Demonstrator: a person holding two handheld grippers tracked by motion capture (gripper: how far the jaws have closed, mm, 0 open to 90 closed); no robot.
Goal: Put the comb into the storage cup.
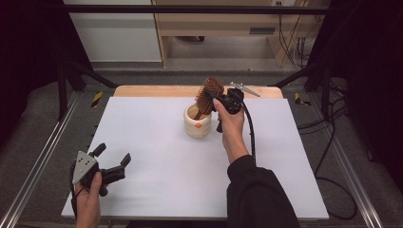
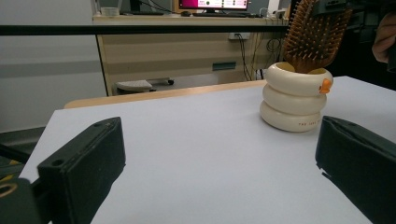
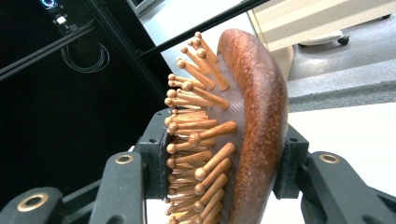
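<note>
right tool (image 1: 215, 98) pinching wooden hairbrush (image 1: 208, 95) head, handle down in cream ringed cup (image 1: 197, 121) at 12 o'clock on worktop (image 1: 157, 156), left tool (image 1: 113, 157) spread wide, parked at 8 o'clock

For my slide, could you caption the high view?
Right gripper holds a wooden hairbrush in a cream cup.

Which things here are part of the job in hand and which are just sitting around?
In the job:
- hairbrush, clamped in the right gripper
- cream cup, with the brush handle in it

Just around:
- left gripper, open and idle at the table's near corner
- wooden cabinet behind the table
</note>
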